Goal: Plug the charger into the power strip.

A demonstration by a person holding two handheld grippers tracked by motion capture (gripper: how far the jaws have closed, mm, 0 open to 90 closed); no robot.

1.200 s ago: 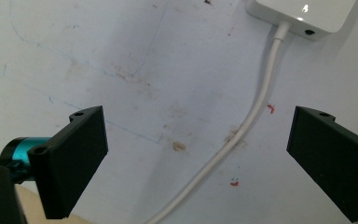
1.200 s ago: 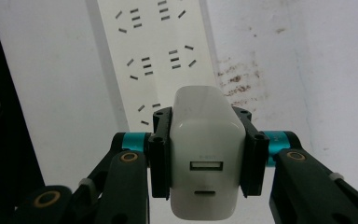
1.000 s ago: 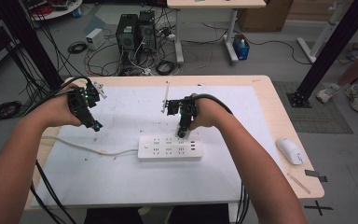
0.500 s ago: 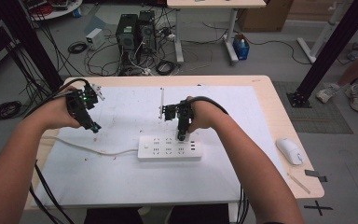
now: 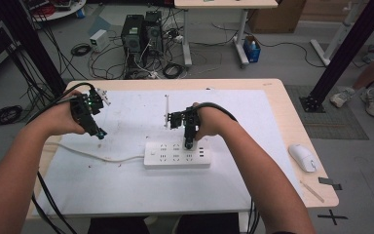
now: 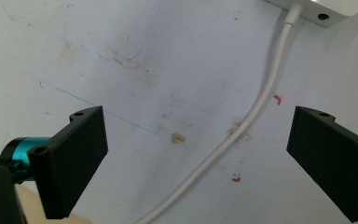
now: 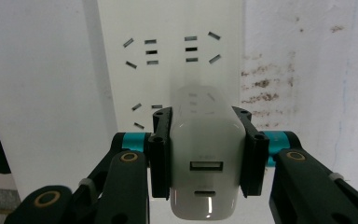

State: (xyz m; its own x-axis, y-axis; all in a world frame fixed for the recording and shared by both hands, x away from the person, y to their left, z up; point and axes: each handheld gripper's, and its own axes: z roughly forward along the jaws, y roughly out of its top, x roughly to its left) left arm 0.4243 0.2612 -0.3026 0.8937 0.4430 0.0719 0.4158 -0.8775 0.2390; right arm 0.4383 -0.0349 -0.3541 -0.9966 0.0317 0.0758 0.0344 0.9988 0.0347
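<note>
A white power strip (image 5: 177,155) lies on the white mat, and its cable (image 5: 97,155) runs off to the left. Directly over the strip's right half, my right gripper (image 5: 189,141) points down. In the right gripper view this gripper (image 7: 205,154) is shut on a white USB charger (image 7: 205,186), with the strip's sockets (image 7: 168,51) just beyond. My left gripper (image 5: 96,130) hovers over the mat's left side. Its jaws stand wide open around nothing (image 6: 198,135); the cable (image 6: 247,121) passes beneath, and the strip's end (image 6: 324,11) shows at the top.
A white mouse (image 5: 302,157) and a thin stick (image 5: 311,191) lie near the table's right edge. A thin rod (image 5: 166,111) rests on the mat behind the strip. Gripper cables trail off the table's left and front edges.
My right gripper has sunk slightly toward the power strip with the charger in it. The left gripper has barely shifted.
</note>
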